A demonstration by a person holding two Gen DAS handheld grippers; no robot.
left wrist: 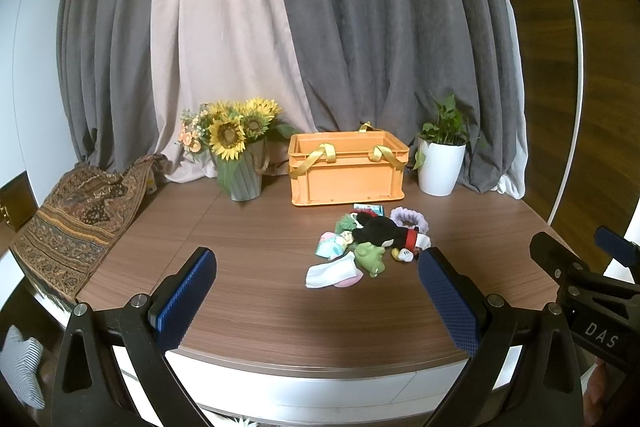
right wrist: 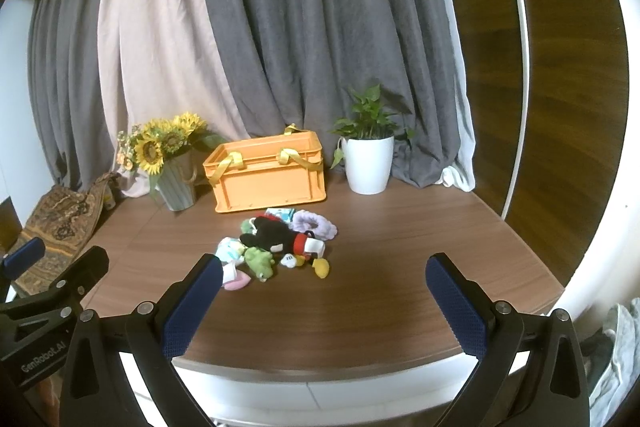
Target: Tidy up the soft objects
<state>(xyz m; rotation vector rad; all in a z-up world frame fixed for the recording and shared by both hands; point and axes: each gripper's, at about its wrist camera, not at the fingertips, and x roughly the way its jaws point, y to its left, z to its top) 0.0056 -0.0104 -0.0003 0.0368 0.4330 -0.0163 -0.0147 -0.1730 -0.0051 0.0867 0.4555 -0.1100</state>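
A heap of soft things lies mid-table: a black, red and white mouse plush [left wrist: 384, 233] [right wrist: 280, 237], a green frog plush [left wrist: 370, 255] [right wrist: 260, 262], a lilac scrunchie ring [left wrist: 410, 219] [right wrist: 314, 225], white and pink socks [left wrist: 332, 273] [right wrist: 234, 277] and a pastel bundle [left wrist: 330, 243] [right wrist: 230, 251]. Behind the heap stands an orange crate [left wrist: 346, 167] [right wrist: 266, 175] with yellow strap handles. My left gripper [left wrist: 316, 291] hangs open over the front of the table, short of the heap. To its right, my right gripper [right wrist: 324, 291] is also open and empty.
A sunflower bouquet in a grey pot [left wrist: 236, 147] [right wrist: 168, 159] stands left of the crate. On the crate's right is a white potted plant [left wrist: 442, 155] [right wrist: 368, 155]. A patterned cloth [left wrist: 76, 219] [right wrist: 60, 215] drapes the left edge. Curtains hang behind. The table's front edge [left wrist: 320, 367] curves.
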